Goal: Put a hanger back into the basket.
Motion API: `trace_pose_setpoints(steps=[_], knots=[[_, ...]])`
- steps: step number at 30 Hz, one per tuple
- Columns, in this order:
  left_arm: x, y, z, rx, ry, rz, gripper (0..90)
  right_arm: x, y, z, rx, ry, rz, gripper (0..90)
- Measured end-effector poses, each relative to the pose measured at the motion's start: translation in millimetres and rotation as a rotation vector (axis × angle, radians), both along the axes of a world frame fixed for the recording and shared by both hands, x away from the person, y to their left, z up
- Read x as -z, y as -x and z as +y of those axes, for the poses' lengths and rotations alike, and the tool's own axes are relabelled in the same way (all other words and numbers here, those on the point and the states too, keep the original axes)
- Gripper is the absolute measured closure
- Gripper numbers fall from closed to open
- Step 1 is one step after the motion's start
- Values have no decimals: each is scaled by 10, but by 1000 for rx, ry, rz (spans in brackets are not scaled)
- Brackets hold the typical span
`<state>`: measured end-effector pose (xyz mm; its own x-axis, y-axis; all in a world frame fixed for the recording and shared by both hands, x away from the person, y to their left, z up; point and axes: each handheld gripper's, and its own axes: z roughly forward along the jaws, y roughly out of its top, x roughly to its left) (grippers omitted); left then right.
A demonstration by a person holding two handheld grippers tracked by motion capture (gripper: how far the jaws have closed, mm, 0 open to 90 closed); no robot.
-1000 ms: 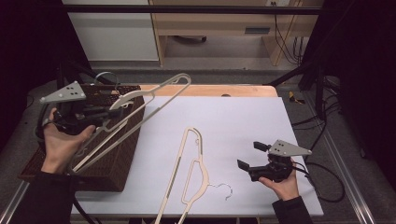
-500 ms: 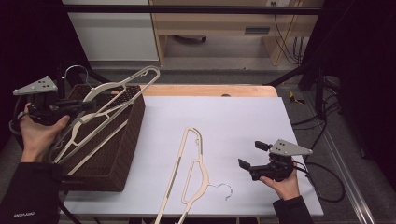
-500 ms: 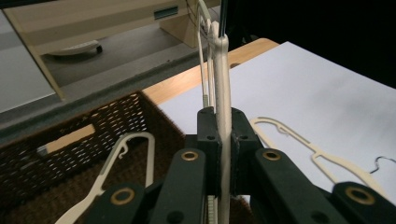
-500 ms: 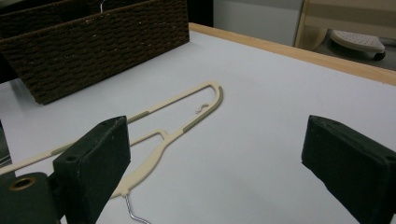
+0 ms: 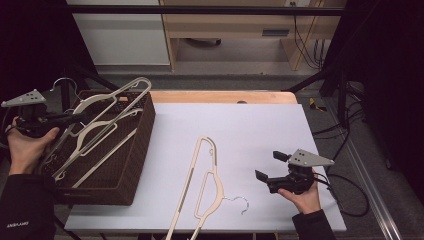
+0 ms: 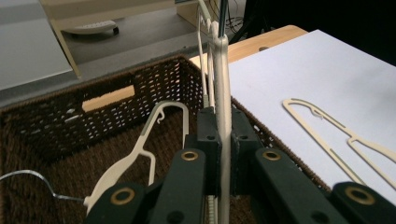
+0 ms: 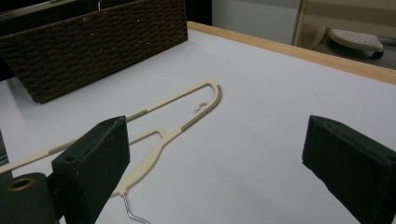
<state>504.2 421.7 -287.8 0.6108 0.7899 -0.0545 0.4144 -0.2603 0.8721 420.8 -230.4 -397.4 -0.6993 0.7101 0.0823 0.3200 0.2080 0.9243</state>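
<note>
My left gripper (image 5: 70,119) is at the far left, above the brown wicker basket (image 5: 136,165), shut on a cream plastic hanger (image 5: 131,90) that slants over the basket's far rim. In the left gripper view the pads (image 6: 208,130) pinch the hanger's thin bar (image 6: 223,84) edge-on. A second cream hanger (image 6: 135,156) lies inside the basket (image 6: 93,93). A third cream hanger (image 5: 205,187) lies flat on the white table top, its wire hook toward the front. My right gripper (image 5: 267,167) rests at the front right, open and holding nothing. That hanger (image 7: 180,123) lies ahead of its jaws.
The white table top (image 5: 260,125) has a wooden strip (image 5: 220,96) along its back edge. The basket (image 7: 93,42) takes up the left side. Cables (image 5: 350,195) trail off the right edge. A black rail (image 5: 210,10) crosses above the back, with cabinets behind.
My left hand has carried the held hanger leftward and down, so it now hangs lower over the basket. The right gripper and the hanger on the table have not moved.
</note>
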Motion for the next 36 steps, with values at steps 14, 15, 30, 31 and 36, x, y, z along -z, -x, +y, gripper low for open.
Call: trace_pose_setpoints(steps=[14,15,30,31,36], knots=[[343,-19,131,-24,-37,112,854,10,-4,13,2,2,8,75],[384,-16,145,-25,-39,125,854,10,-4,12,0,2,10,75],[773,-142,32,-36,-97,266,849,18,-9,15,-5,12,9,71],[806,-158,17,-58,-109,278,846,17,-8,21,0,5,11,71],[849,-166,51,-173,-163,300,774,20,-11,24,-2,8,12,71]])
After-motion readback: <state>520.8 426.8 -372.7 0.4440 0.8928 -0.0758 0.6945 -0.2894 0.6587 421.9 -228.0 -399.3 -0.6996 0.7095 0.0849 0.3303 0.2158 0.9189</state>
